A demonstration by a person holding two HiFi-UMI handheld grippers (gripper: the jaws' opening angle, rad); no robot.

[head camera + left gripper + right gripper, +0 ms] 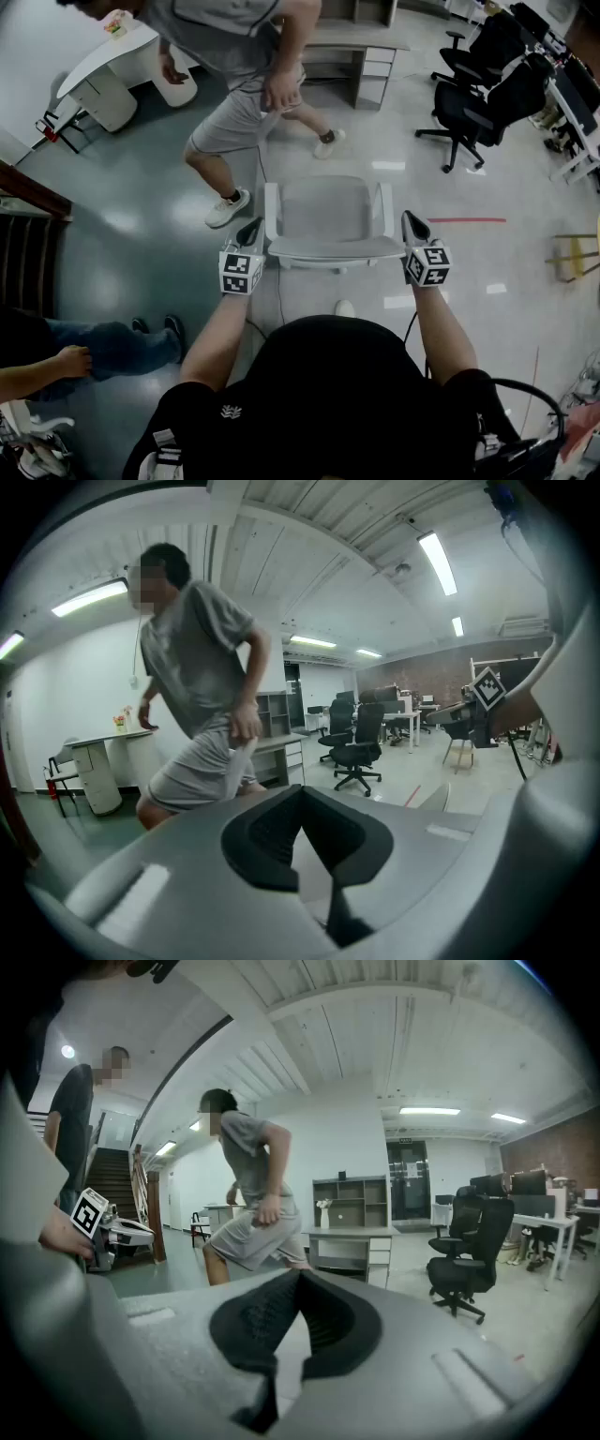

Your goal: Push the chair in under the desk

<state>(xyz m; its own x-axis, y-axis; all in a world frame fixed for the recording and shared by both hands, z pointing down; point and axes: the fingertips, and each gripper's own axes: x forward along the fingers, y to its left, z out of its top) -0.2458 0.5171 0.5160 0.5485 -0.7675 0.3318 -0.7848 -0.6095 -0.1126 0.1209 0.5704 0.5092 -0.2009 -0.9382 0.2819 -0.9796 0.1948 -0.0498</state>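
Observation:
A light grey chair (328, 211) stands on the floor right in front of me, seen from above, its backrest top (333, 248) nearest me. My left gripper (251, 230) lies against the backrest's left end and my right gripper (410, 223) against its right end. Both are shut with nothing between the jaws. In the left gripper view the closed left gripper (302, 799) rests over the chair's grey back (169, 874); in the right gripper view the right gripper (298, 1283) does the same over the chair's back (422, 1363). The grey desk (361, 42) with drawers stands farther ahead.
A person in grey shirt and shorts (244, 84) strides across the floor between the chair and the desk. Black office chairs (473, 103) stand at the right, a white rounded table (103, 66) at the far left, a wooden stool (577, 253) at the right edge. Another person's legs (103, 347) are at my left.

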